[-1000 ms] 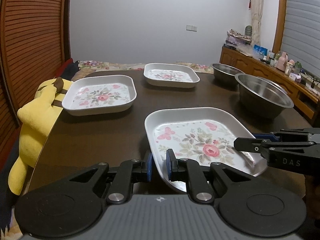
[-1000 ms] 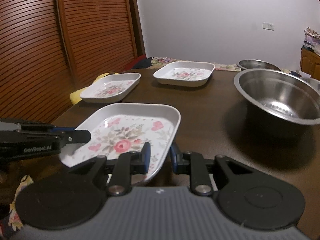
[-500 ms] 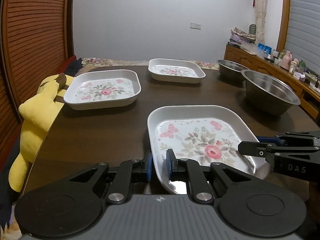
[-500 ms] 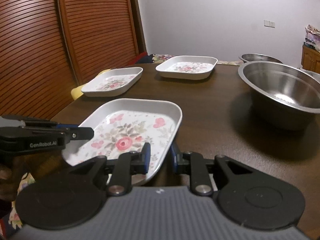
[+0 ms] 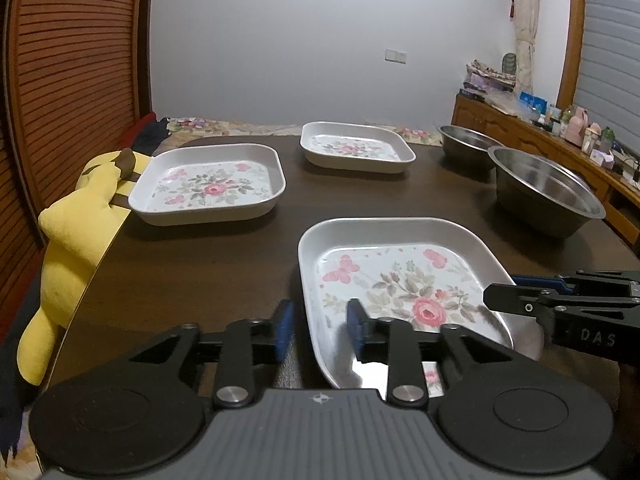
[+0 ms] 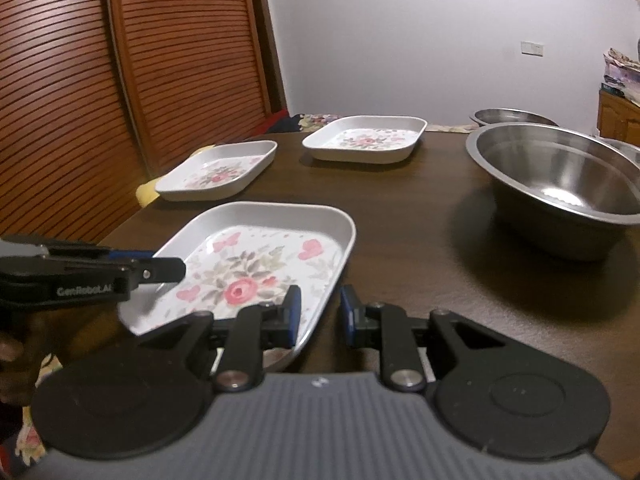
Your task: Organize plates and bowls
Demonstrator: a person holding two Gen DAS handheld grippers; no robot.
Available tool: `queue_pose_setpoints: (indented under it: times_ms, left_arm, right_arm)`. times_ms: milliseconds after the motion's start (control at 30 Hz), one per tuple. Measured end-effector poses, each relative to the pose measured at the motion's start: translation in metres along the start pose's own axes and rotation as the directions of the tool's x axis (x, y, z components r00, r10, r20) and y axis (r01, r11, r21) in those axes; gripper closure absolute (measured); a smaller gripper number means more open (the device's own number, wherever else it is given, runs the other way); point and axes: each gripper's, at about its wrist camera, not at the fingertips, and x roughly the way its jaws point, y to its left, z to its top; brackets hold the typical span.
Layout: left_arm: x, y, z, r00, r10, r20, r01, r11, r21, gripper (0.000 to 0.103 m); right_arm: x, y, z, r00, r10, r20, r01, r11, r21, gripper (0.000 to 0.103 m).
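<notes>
Left wrist view: your left hand-held gripper [image 5: 320,330] is angling down, jaws opening around the near plate's [image 5: 400,280] left rim on the bench [image 5: 200,264].

Right wrist view: your right hand-held gripper [image 6: 318,314] is pinching that plate's right rim, jaws narrow.

1. A dark brown wooden table [image 5: 192,264] fills the middle of the left wrist frame.
2. Three white floral plates rest on it: one lower centre [image 5: 400,280], one centre left [image 5: 208,184], one upper centre [image 5: 356,150].
3. Two steel bowls sit at right, the larger [image 5: 544,196] in front of the smaller [image 5: 464,140].
</notes>
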Motion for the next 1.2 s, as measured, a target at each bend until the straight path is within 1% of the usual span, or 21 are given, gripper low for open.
queue_pose_setpoints:
  times_ms: [100, 200, 367, 500, 700, 867, 1067, 1200]
  left_arm:
    - [-0.002, 0.002, 0.003, 1.000, 0.001, 0.011, -0.001, 1.000, -0.001, 0.062]
    - [-0.004, 0.005, 0.008, 1.000, 0.005, 0.025, -0.005, 1.000, 0.001, 0.059]
    - [-0.011, 0.014, 0.025, 0.998, 0.016, 0.069, -0.017, 1.000, 0.015, 0.052]
    - [-0.013, 0.023, 0.040, 0.994, 0.025, 0.103, -0.030, 0.999, 0.040, 0.042]
    - [-0.013, 0.044, 0.059, 0.989, 0.051, 0.136, -0.058, 0.997, 0.051, 0.039]
    - [-0.010, 0.063, 0.072, 0.987, 0.072, 0.146, -0.078, 0.996, 0.039, 0.037]
    - [-0.003, 0.081, 0.083, 0.980, 0.123, 0.160, -0.133, 0.989, 0.057, 0.032]
    - [0.003, 0.095, 0.090, 0.979, 0.131, 0.159, -0.142, 0.988, 0.056, 0.032]
  right_arm:
    - [-0.003, -0.003, 0.002, 1.000, -0.011, 0.016, 0.011, 1.000, 0.011, 0.079]
    - [-0.005, -0.006, 0.007, 0.999, -0.018, 0.031, 0.018, 1.000, 0.017, 0.079]
    - [-0.009, -0.007, 0.020, 0.998, -0.025, 0.058, 0.024, 1.000, 0.008, 0.079]
    - [-0.011, -0.002, 0.033, 0.997, -0.023, 0.080, 0.024, 1.000, -0.013, 0.079]
    - [-0.002, 0.008, 0.054, 0.996, -0.005, 0.090, 0.008, 0.999, -0.039, 0.079]
    - [0.009, 0.019, 0.070, 0.996, 0.024, 0.089, -0.020, 0.999, -0.047, 0.079]
    - [0.026, 0.033, 0.089, 0.996, 0.049, 0.079, -0.043, 0.997, -0.069, 0.079]
    - [0.039, 0.040, 0.099, 0.996, 0.059, 0.061, -0.055, 0.996, -0.073, 0.075]
